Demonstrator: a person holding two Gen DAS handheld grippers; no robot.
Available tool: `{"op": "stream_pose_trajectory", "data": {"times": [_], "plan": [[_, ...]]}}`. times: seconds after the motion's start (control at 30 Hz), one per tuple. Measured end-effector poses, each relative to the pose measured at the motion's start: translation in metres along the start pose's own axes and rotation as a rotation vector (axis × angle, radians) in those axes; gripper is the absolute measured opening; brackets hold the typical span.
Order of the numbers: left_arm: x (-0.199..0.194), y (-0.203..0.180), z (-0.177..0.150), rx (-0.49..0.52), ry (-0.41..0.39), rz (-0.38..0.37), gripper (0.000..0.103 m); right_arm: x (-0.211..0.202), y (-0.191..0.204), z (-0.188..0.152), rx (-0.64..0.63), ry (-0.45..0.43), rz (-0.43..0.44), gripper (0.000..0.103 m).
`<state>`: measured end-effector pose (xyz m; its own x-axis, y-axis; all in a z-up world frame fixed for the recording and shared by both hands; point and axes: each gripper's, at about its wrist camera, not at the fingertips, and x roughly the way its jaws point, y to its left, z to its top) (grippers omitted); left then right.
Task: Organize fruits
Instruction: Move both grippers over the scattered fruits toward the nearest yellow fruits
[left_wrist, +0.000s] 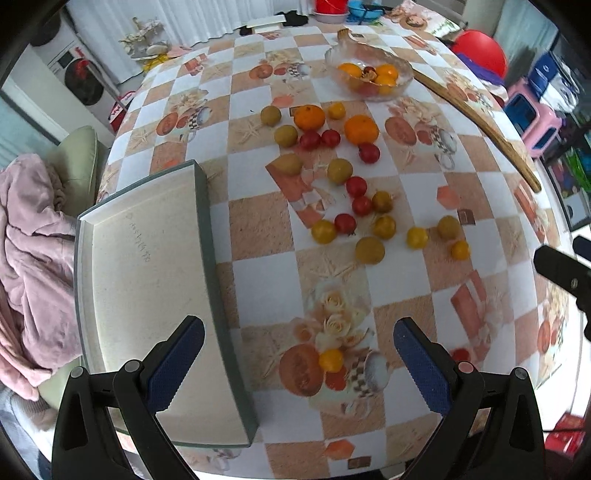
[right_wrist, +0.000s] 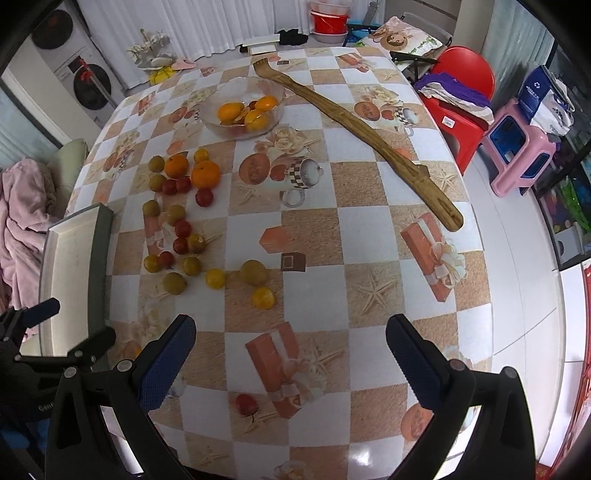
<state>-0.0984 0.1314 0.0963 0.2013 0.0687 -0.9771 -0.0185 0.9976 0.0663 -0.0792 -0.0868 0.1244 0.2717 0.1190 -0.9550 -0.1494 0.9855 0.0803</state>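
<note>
Soft, even daylight fills the room, coming through the white curtains (right_wrist: 207, 26) at the far side. Shadows are faint. The glossy tablecloth (right_wrist: 369, 454) shows mild glare at its near edge. Both fisheye views bow strongly outward, with dark, blurred corners.

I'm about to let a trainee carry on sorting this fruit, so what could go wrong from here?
1. The small round tomatoes lie loose; one red one sits alone near the table's front edge, so a nudge could roll it off.
2. The glass bowl already holds oranges; dropping fruit in could bruise it or knock the glass.
3. The long wooden back scratcher lies across the right gripper's likely path to the bowl and could get swept.
</note>
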Motion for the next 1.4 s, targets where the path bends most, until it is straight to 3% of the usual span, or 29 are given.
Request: {"op": "stream_pose_trajectory", "data": {"times": [0.33, 1.4], "plan": [[-0.002, 0.004, 0.000, 0.060, 0.001, -0.040, 0.103, -0.006, 0.013, -0.006, 0.033, 0.015, -0.034, 0.103], [-0.005, 0.015, -0.001, 0.069, -0.046, -0.081, 0.103, -0.015, 0.026, -0.019, 0.074, 0.003, -0.077, 0.103]]}}
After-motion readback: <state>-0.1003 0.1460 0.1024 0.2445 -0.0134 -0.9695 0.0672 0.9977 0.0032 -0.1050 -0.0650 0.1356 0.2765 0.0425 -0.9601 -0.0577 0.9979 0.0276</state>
